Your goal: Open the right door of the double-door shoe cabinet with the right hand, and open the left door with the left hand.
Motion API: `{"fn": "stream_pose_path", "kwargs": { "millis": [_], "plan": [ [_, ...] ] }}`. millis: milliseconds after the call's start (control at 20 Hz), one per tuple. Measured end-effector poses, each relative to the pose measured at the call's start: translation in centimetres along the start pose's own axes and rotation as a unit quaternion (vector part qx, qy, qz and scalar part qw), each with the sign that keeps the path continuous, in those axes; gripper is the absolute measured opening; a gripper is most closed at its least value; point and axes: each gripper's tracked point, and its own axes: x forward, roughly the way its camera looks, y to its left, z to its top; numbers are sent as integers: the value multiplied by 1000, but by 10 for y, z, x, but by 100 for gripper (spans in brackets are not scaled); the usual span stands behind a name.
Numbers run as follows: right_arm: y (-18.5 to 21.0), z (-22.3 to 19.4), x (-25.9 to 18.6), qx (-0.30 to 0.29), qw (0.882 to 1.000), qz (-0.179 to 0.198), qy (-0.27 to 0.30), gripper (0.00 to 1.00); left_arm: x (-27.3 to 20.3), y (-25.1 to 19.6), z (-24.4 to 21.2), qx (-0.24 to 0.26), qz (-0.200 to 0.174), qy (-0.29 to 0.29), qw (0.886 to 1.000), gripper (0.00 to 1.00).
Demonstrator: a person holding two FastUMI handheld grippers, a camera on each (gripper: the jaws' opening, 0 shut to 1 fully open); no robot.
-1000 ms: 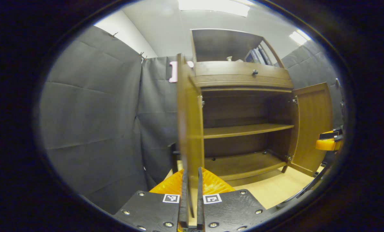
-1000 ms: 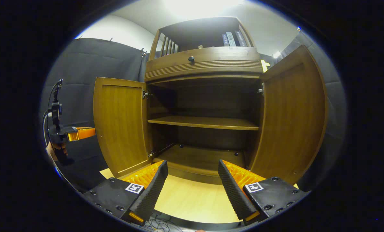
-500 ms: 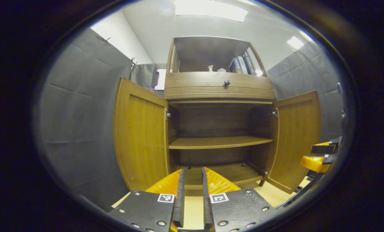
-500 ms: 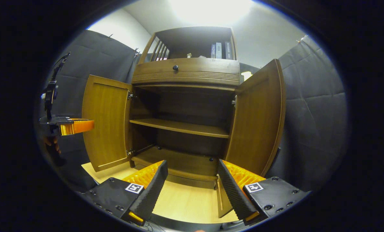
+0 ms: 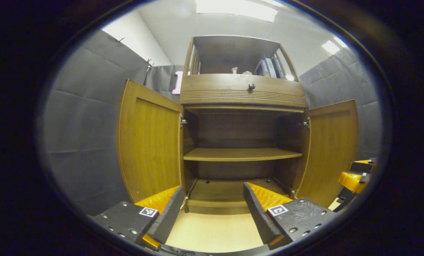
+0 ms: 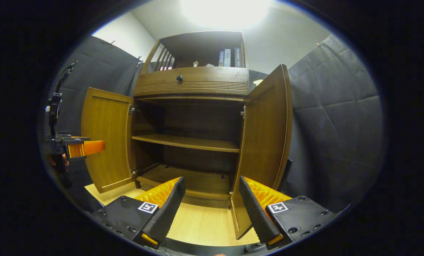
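1. Brown wooden drawer front with grooved lower edge (image 5: pixel 215 93), one round dark knob (image 5: pixel 251 86) near its middle. Landmark for all below.
2. Directly above the drawer: dark open-fronted wooden shelf box (image 5: pixel 233 53), with thin upright slats (image 5: pixel 194 60) on its left side.
3. Above the drawer, to the right: a row of upright books, dark and pale spines (image 5: pixel 269 67).
4. Just above the knob: two small pale objects (image 5: pixel 234 70); too small to identify.
5. Left and right of the drawer: black cloth wall (image 5: pixel 84 106), creased.
6. High above the drawer: bright rectangular ceiling light (image 5: pixel 237 6); white plaster wall (image 5: pixel 137 39) to the upper left.
7. Well below the drawer: pale wood-grain floor board (image 5: pixel 215 231).
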Motion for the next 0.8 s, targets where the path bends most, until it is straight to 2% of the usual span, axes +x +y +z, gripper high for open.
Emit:
{"fn": "stream_pose_path", "kwargs": {
  "millis": [100,800],
  "plan": [
    [-1,2,4,11,1000,-2,-2,94,1,2,4,4,3,-8,1000,98],
    [-4,6,23,44,999,-14,1,94,5,18,10,33,18,-22,999,97]
  ]
}}
